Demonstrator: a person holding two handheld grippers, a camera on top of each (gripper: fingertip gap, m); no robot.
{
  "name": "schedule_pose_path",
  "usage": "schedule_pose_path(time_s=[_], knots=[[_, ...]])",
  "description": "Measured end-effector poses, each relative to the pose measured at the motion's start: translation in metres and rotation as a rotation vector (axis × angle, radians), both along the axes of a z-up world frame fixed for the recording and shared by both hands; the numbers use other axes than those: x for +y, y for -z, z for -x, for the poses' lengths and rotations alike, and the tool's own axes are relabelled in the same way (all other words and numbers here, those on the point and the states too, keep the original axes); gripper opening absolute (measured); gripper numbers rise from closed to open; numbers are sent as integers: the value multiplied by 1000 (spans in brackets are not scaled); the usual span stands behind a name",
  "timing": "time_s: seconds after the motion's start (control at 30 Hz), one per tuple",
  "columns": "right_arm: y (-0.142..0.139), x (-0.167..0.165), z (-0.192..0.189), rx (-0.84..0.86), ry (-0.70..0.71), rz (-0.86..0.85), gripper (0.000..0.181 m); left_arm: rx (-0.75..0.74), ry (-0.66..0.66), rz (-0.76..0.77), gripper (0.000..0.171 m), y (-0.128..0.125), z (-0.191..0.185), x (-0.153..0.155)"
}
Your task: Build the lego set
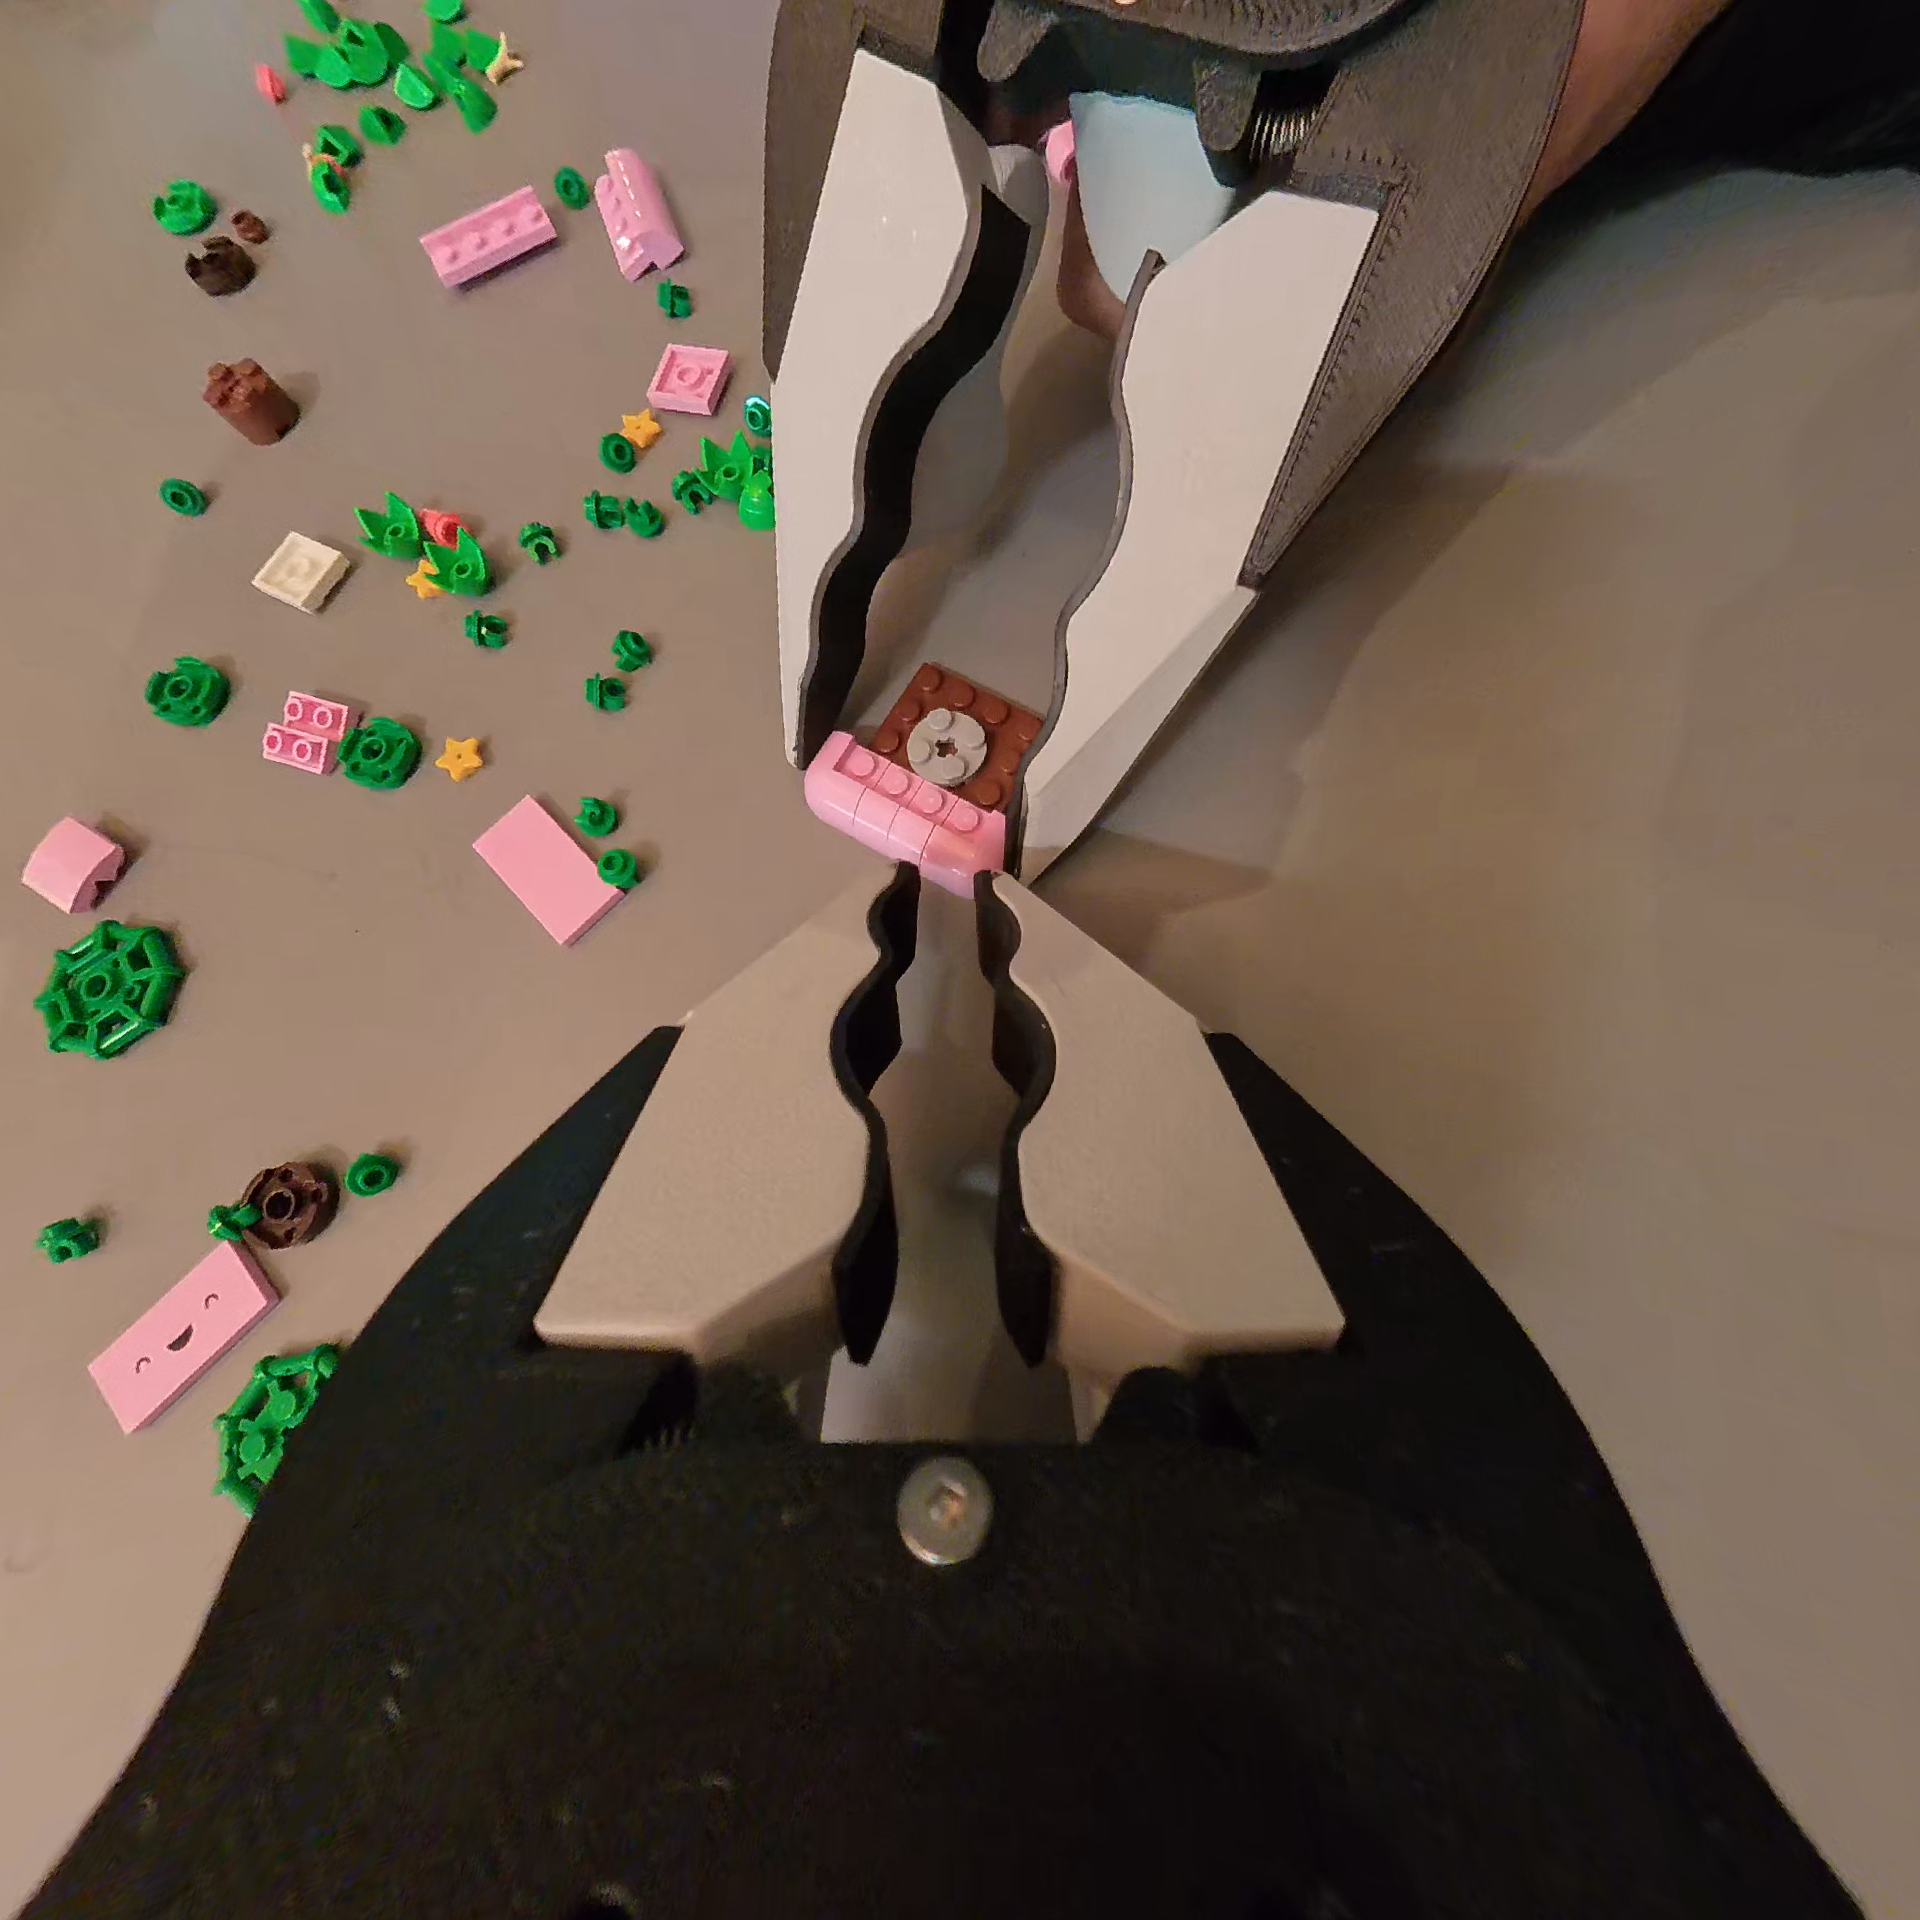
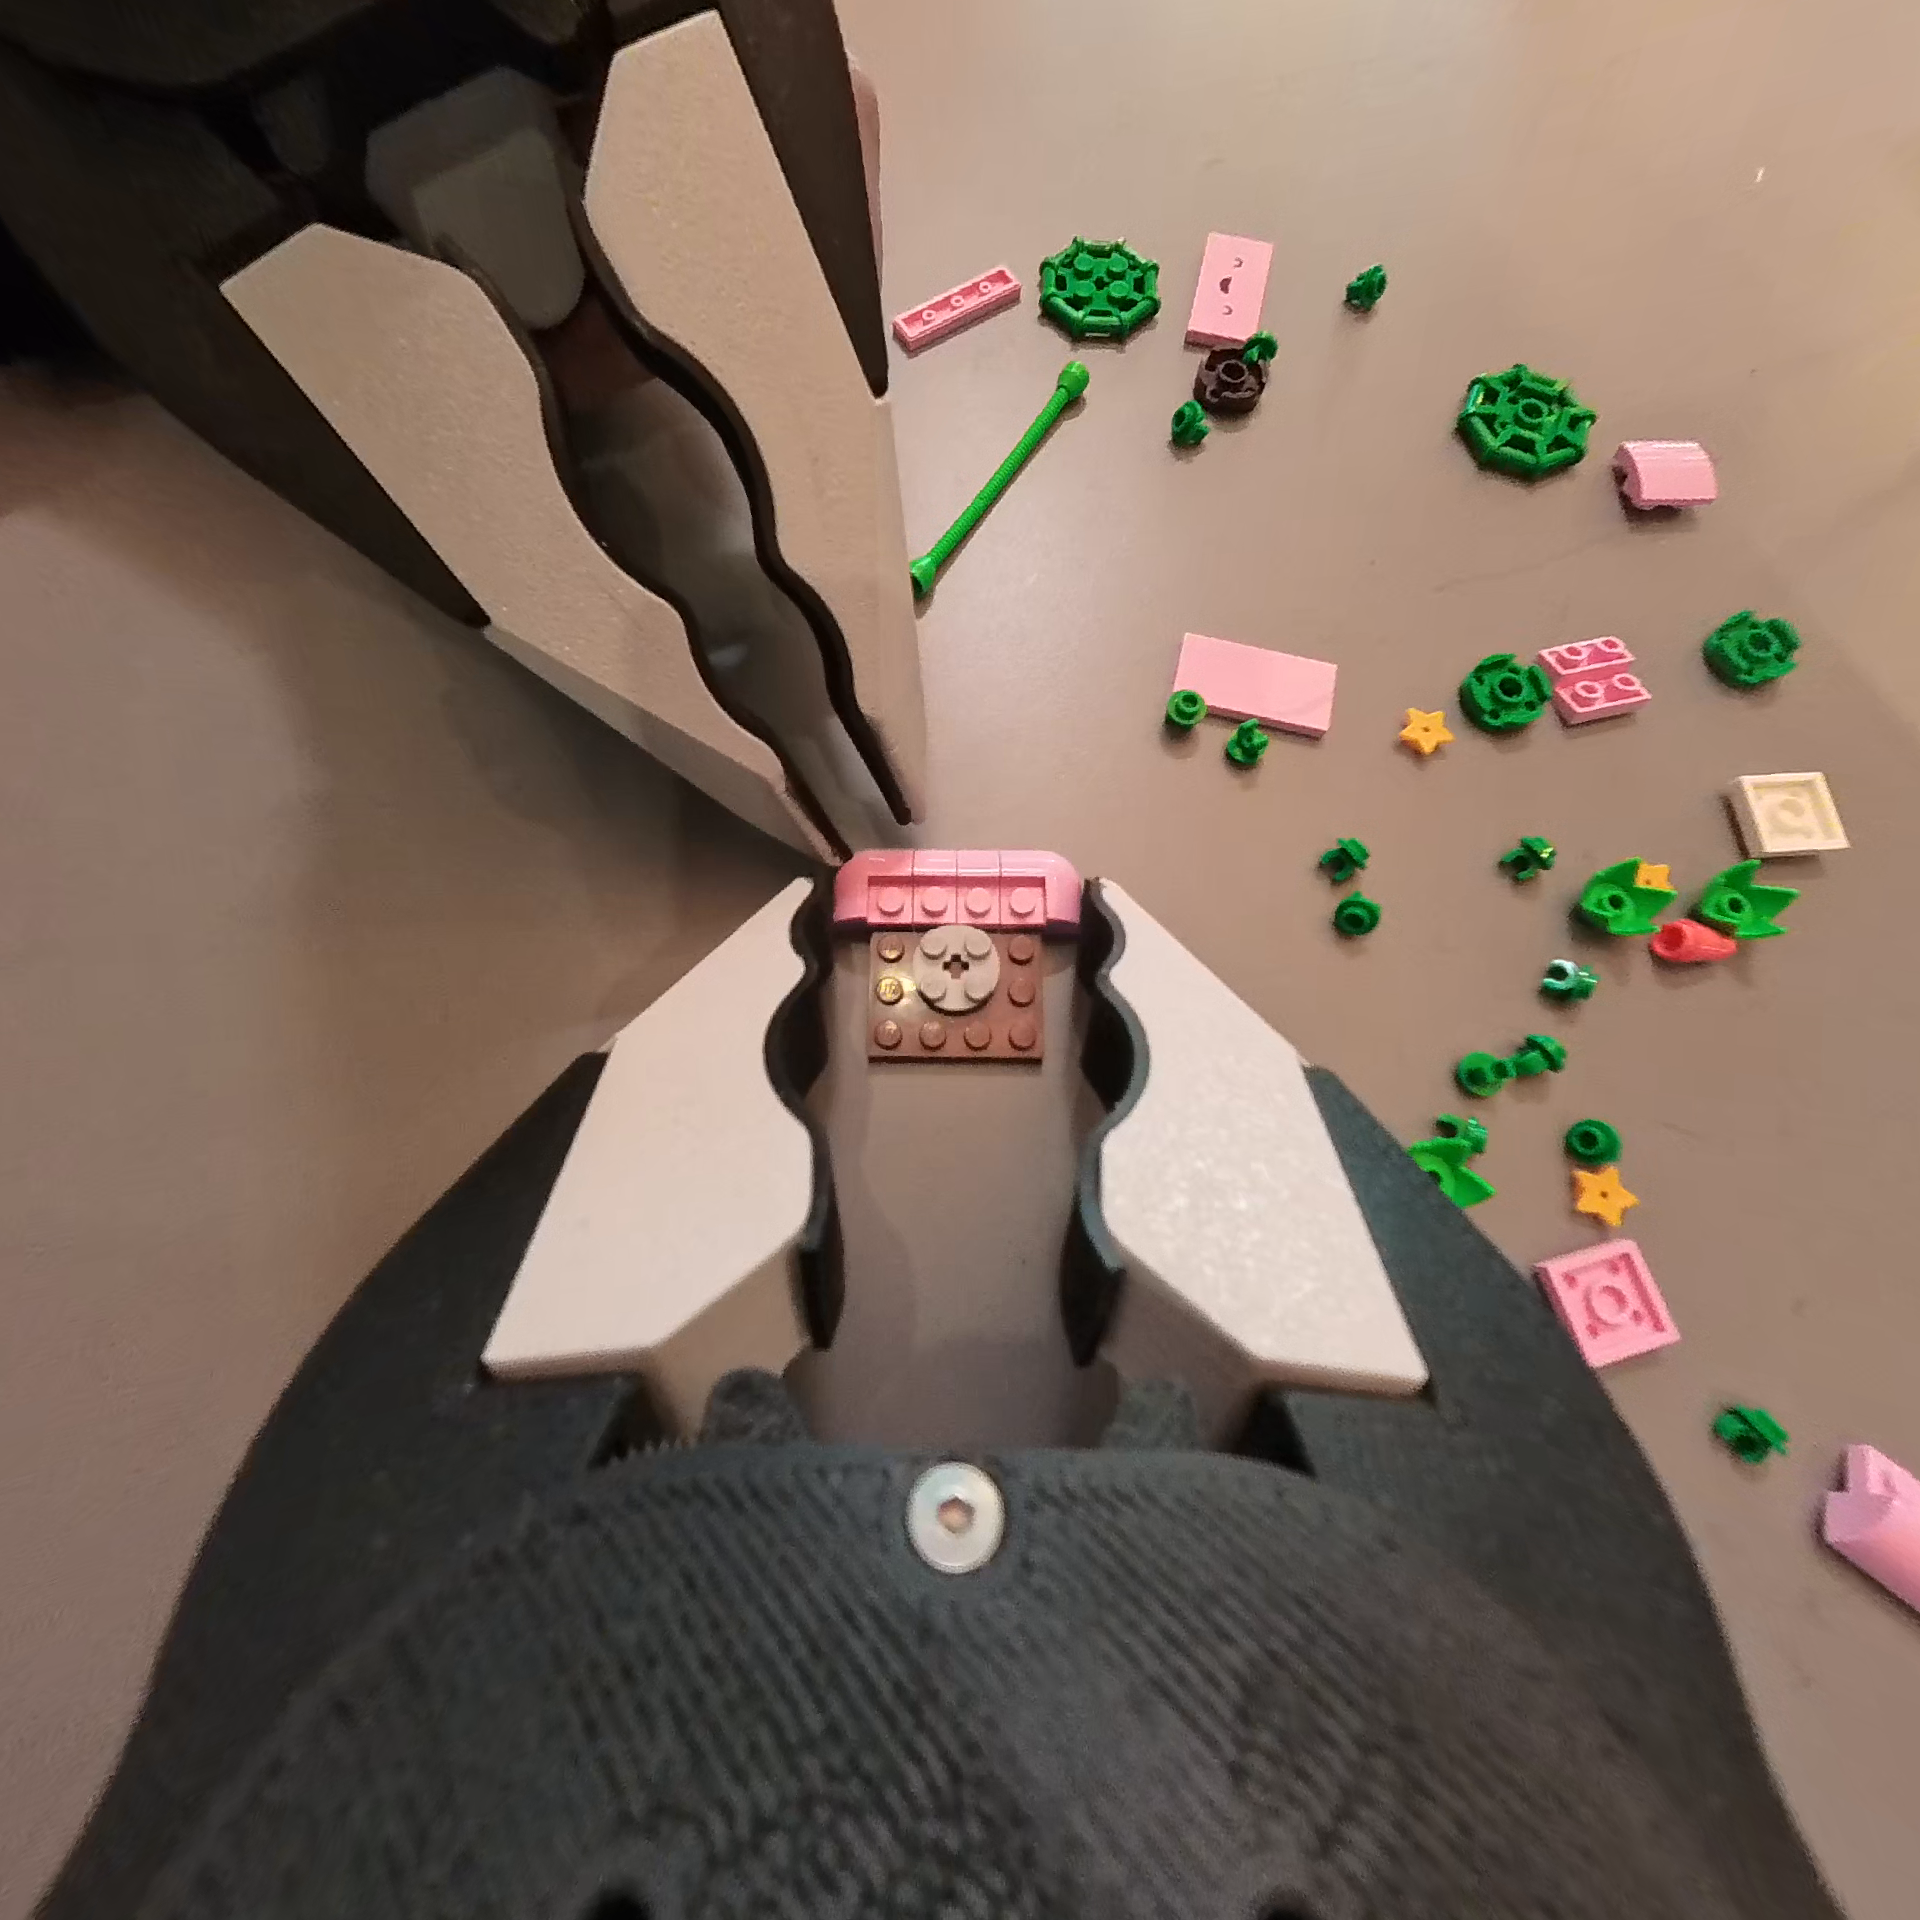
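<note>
In the right wrist view, the small assembly (image 2: pixel 956 961) was seen nearest, between the fingers of the right gripper (image 2: pixel 956 914): a brown plate (image 2: pixel 956 1023) bearing a grey round plate (image 2: pixel 958 969), with a row of pink curved bricks (image 2: pixel 956 883) along its far edge. The fingers were closed onto the ends of the pink row, so the assembly was held from both sides on the tabletop (image 2: pixel 260 935).

Just beyond, at 11 o'clock, the left gripper (image 2: pixel 868 831) was pointed down at the far corner of the pink row. Its fingers were held close together, a narrow slit left between them with nothing seen in it; whether the tips touched the bricks could not be told.

Farther off, from 1 to 4 o'clock, loose parts were scattered: a pink flat tile (image 2: pixel 1255 684), green wheel-like pieces (image 2: pixel 1099 287), a green flexible rod (image 2: pixel 997 480), yellow stars (image 2: pixel 1425 730) and a white tile (image 2: pixel 1787 814).

If the pink row were pressed off-centre by the left gripper, the assembly could be tipped or twisted out of the right fingers, since only its end faces were gripped. An unseated brick could also be popped off and lost among the loose parts.
</note>
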State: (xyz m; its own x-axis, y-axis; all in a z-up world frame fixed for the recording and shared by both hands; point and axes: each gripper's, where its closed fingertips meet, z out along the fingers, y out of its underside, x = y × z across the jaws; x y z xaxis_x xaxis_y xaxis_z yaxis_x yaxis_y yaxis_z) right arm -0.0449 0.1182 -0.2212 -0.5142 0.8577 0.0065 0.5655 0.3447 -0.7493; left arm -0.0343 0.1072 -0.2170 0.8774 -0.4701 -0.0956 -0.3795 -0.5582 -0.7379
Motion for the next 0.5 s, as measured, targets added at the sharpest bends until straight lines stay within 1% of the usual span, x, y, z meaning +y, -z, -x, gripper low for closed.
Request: schedule_pose_path(time_s=[0.17, 0.23, 0.3, 0.37, 0.43, 0.47, 0.5], knots=[[0, 0, 0, 8, 7, -11, 47, -20, -11, 2, 11, -1, 1, 1], [-2, -1, 1, 28, 0, -26, 47, -39, -31, -15, 17, -5, 4, 2], [-11, 0, 4, 86, 6, -20, 47, -84, -57, -51, 26, -13, 9, 4], [-28, 1, 7, 148, 24, 47, 47, -151, -81, -112, 32, -26, 13, 6], [-50, 4, 9, 232, 40, 145, 47, -237, -104, -165, 34, -41, 18, 7], [-62, 3, 7, 263, 31, 223, 47, -294, -100, -184, 36, -49, 18, 6], [-73, 1, 5, 271, 17, 326, 47, -349, -72, -213, 45, -59, 14, 4]])
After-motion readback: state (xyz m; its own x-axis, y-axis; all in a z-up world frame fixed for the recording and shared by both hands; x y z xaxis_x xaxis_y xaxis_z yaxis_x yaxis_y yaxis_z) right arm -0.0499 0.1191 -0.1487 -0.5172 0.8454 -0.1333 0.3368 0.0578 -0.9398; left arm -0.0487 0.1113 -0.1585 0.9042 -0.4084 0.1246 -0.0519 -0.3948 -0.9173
